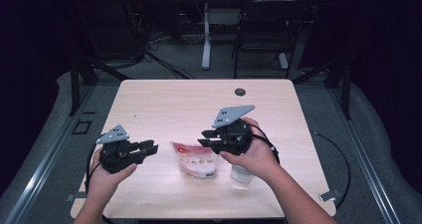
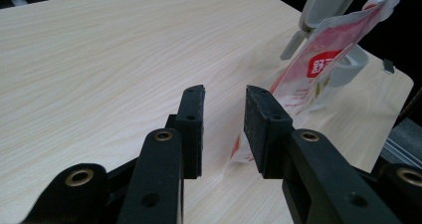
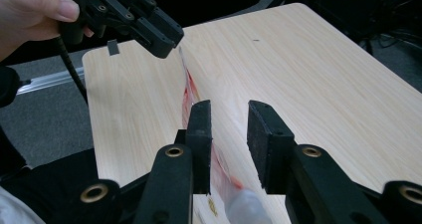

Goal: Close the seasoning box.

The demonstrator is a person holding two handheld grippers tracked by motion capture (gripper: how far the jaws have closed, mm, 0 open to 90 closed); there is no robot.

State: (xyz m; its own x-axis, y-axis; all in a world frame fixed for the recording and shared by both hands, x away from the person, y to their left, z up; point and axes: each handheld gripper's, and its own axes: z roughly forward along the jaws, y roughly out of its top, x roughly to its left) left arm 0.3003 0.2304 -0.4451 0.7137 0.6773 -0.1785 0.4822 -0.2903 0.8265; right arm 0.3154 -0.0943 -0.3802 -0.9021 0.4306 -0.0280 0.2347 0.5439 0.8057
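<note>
Now I hover both half-open, empty grippers, left gripper [image 1: 149, 147] and right gripper [image 1: 206, 138], beside the spouted pouch [image 1: 195, 160]; next, I'd regrip it.

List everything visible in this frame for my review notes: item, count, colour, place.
pouch: one, red, white and pink, with a spout, on the table between the two grippers.
clear container: one, translucent, near the table's front edge, partly under the right hand; what it is cannot be told.
table: one, light wood, a round hole near its far edge.
chair: one, black, beyond the table.
left hand-held gripper: one, black, jaws apart, nothing between them, left of the pouch.
right hand-held gripper: one, black, jaws apart, above the pouch.
</note>
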